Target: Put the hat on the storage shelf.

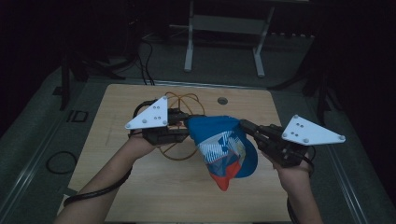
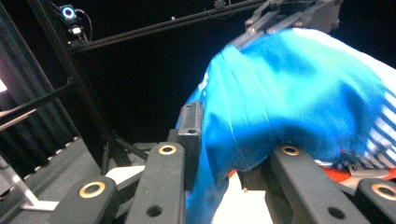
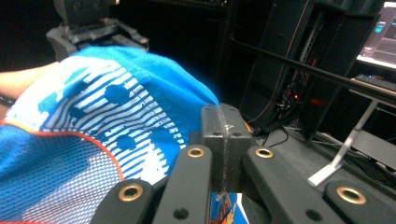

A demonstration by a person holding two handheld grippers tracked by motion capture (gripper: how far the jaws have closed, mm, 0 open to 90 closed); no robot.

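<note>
A soft blue cap [image 1: 224,144] with white stripes and orange-edged mesh is hanging above the wooden table [image 1: 140,186], stretched between the left gripper [image 1: 186,122] at nine o'clock and right gripper [image 1: 243,125] at three o'clock, both pinching its fabric.

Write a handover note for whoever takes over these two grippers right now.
Left gripper: shut on one edge of the blue cap.
Right gripper: shut on the opposite edge, jaws pressed together with fabric between.
The cap hangs between both grippers above the wooden table, orange brim tip pointing down. An orange wire frame stands on the table behind the left gripper.
Done: cap lifted and held two-handed.
Left: probably setting it onto the frame; keep both grips until placed.
</note>
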